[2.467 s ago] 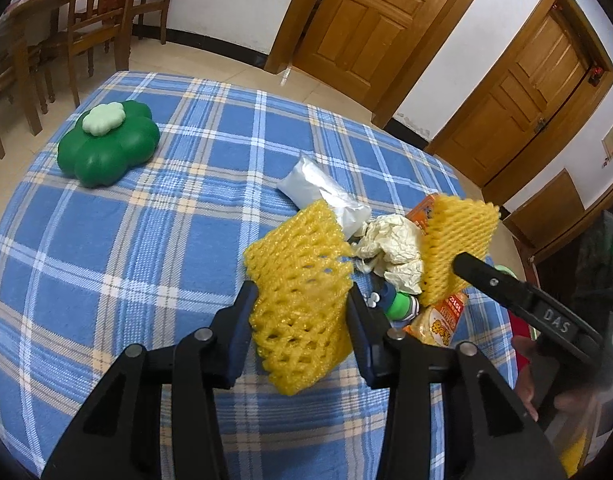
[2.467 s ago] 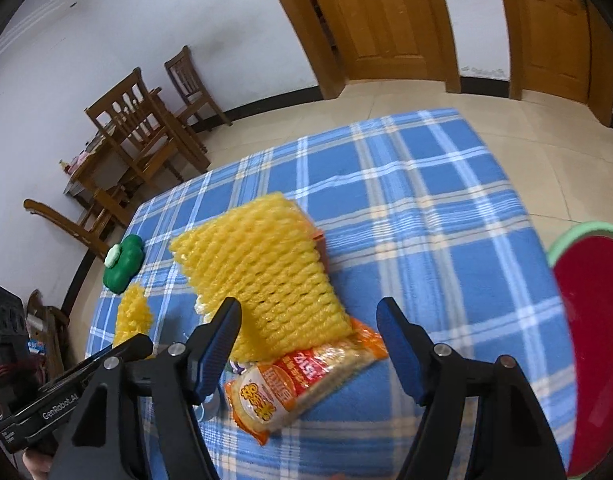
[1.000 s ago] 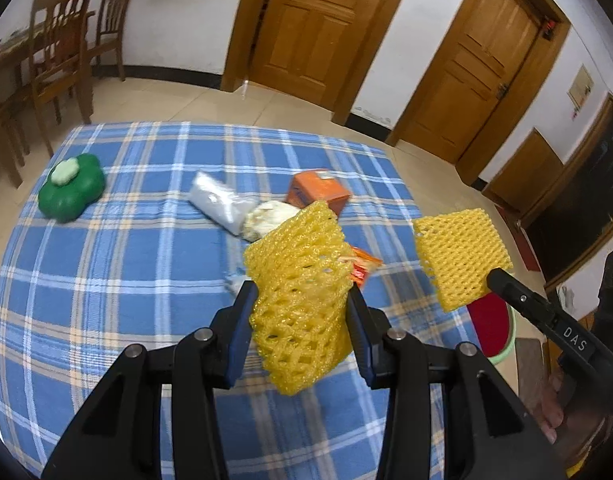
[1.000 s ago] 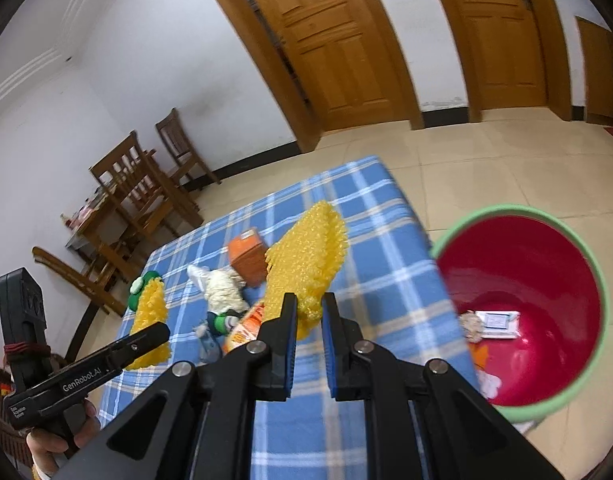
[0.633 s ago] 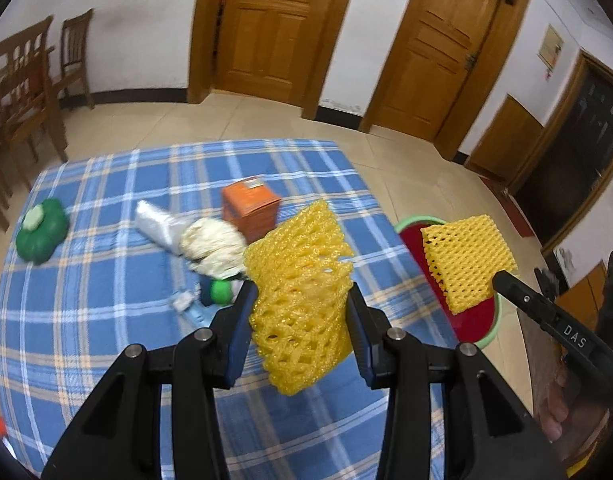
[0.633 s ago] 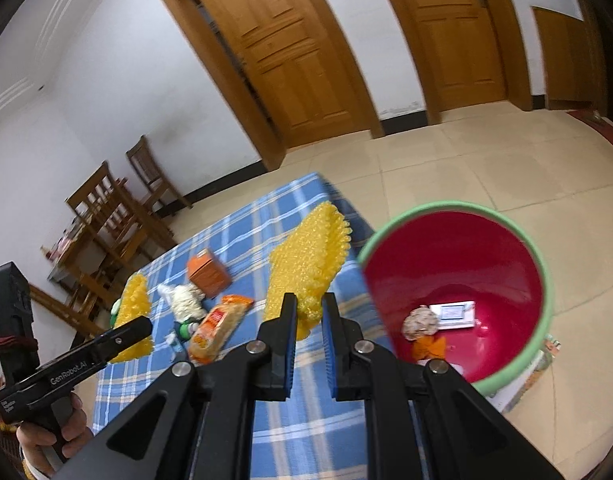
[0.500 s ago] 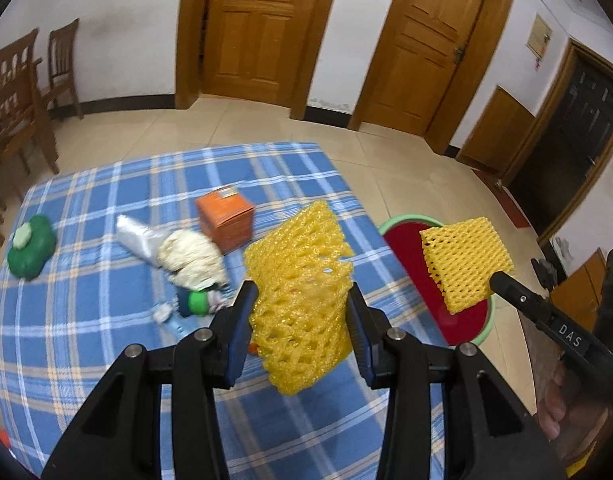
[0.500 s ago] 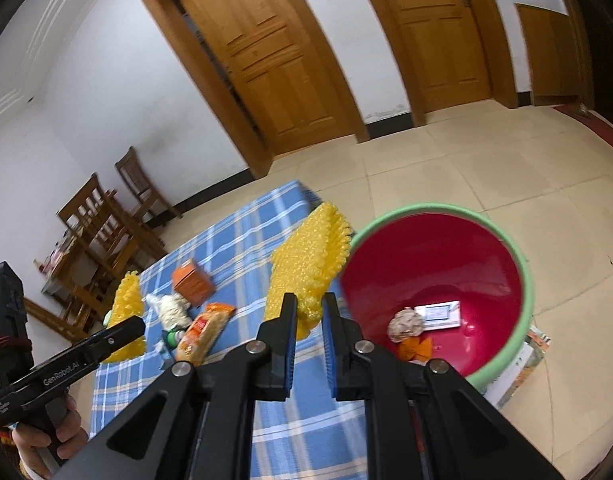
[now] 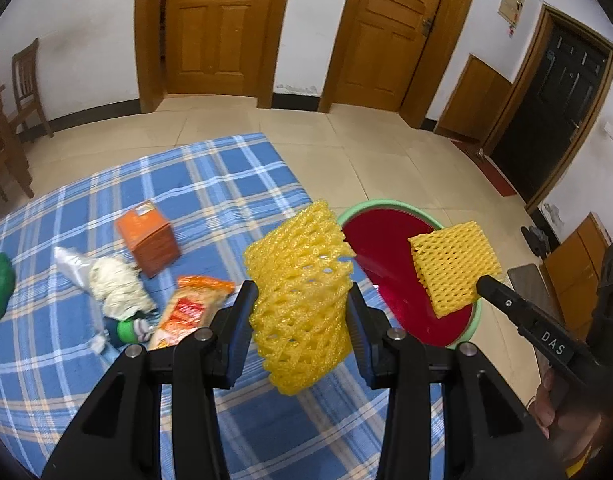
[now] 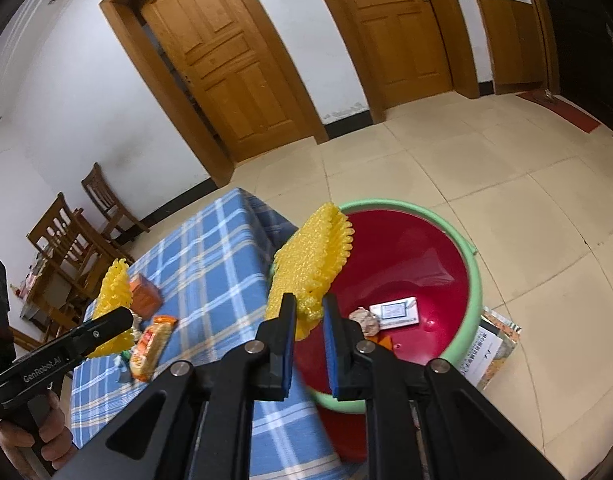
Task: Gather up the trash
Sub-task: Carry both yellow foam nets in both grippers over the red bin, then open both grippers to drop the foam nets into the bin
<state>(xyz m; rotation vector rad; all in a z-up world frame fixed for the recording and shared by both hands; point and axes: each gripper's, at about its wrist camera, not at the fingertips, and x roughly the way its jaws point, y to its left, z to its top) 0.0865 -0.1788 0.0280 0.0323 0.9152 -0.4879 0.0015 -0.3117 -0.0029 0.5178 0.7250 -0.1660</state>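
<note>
Both tools are matte black plastic. The left claw (image 9: 300, 320) has two broad, flat-sided arms that narrow toward ribbed inner pads, each arm carrying round silver screw heads at its joints. The right claw (image 10: 308, 320) is built alike, but its pads show a blue facing on their inner sides. Seen from the side, the right claw's finger bears white letters "DAS", and the left claw's finger reads "GenRobot.AI". A hand (image 10: 34, 436) wraps a black grip; no sleeve shows.
</note>
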